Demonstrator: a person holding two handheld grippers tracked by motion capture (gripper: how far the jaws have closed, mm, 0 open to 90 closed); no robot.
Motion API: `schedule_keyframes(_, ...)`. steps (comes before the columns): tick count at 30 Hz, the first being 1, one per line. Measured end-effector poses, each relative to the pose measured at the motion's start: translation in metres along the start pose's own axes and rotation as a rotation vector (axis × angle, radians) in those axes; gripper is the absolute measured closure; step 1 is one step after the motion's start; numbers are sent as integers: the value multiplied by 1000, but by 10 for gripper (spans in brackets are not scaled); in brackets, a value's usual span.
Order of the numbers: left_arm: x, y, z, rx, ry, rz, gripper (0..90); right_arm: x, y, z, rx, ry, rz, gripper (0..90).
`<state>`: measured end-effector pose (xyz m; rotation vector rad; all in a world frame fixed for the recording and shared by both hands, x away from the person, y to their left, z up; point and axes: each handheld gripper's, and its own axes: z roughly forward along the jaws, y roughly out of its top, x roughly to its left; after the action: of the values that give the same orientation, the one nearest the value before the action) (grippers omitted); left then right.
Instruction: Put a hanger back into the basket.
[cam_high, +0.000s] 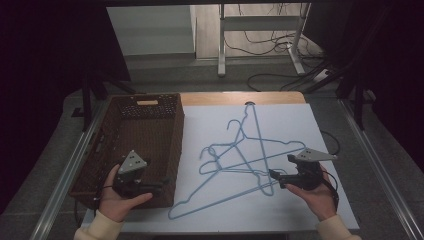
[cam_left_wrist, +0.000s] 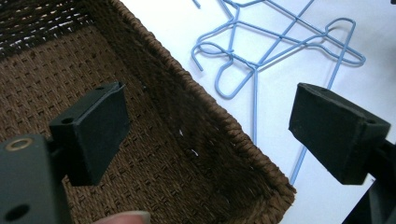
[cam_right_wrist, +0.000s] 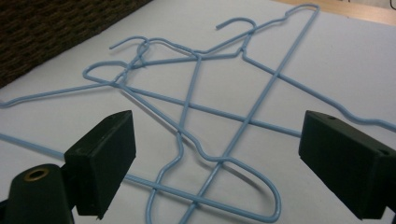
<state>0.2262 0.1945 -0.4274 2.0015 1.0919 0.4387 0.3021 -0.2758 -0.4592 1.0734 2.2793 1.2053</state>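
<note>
thin blue coated wire hangers (cam_high: 240, 160) look smooth, slightly glossy; the brown basket (cam_high: 165, 150) is rough woven wicker; the counter (cam_high: 295, 125) wears a matt white sheet.

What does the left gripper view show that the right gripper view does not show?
The left gripper view alone looks into the brown woven wicker basket: its flat floor, its inner wall and its near corner, with the open left gripper above that corner and a fingertip at the bottom edge.

The right gripper view alone has a strip of bare wooden table edge at the top, and the open right gripper low over the hangers.

Both share the tangled light blue wire hangers on the white table cover, and the basket's wicker.
</note>
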Motion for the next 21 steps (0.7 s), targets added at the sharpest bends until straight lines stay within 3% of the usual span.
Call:
schedule_keyframes(8, -1, 0, -1, 1, -2, 4, 126, 5, 1, -2, 4, -18, 10, 164)
schedule_keyframes(21, -3, 9, 3, -4, -19, 15, 128, 10, 0, 0, 20, -25, 5, 175)
